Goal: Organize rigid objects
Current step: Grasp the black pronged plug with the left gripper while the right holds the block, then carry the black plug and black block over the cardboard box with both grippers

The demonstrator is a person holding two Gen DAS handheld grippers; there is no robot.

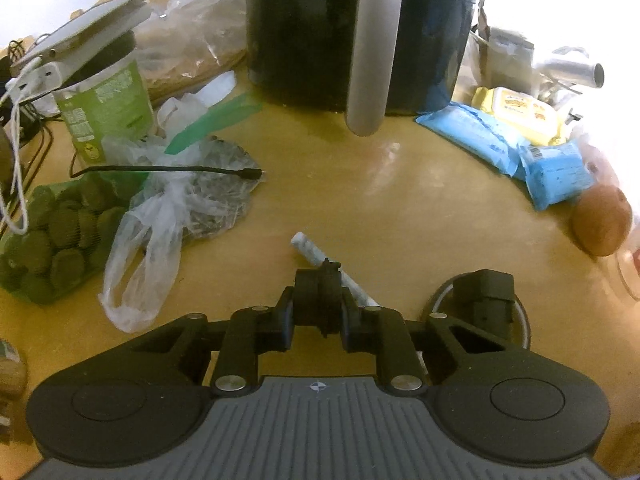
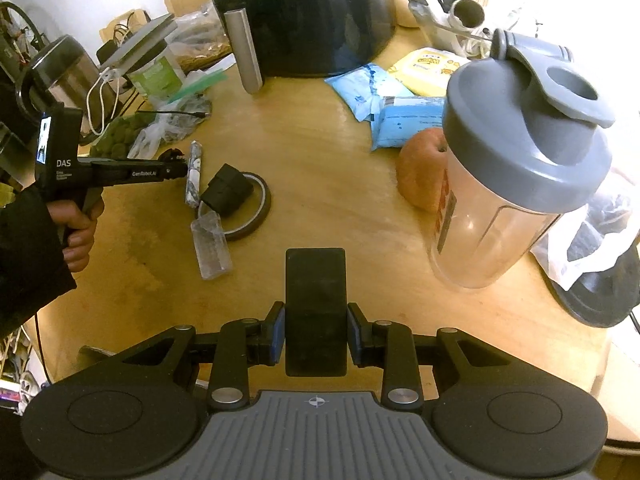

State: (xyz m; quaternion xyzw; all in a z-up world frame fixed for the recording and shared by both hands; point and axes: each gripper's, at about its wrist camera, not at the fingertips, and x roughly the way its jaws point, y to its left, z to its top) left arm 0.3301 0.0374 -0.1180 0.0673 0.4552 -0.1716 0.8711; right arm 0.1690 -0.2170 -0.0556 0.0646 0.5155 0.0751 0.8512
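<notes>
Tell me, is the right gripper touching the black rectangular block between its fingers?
Touching. In the right wrist view, the right gripper has both blue pads pressed flat against the sides of the black block, with no gap on either side.

The middle of the desk [image 1: 420,208] is bare wood, so a tool can pass there. At the top of the left wrist view the big black air fryer [image 1: 320,32] blocks the back, and its grey handle [image 1: 372,60] sticks out over the open spot. On the left of the frame, plastic bags [image 1: 160,216], a black cable [image 1: 168,169] and a green tub [image 1: 108,116] crowd the edge. On the right lie blue packets [image 1: 520,156] and an apple [image 1: 600,220]. In the right wrist view a tall shaker bottle [image 2: 516,160] fills the right side. A tape ring [image 2: 256,208] and a clear little box [image 2: 211,248] lie left of the middle.
</notes>
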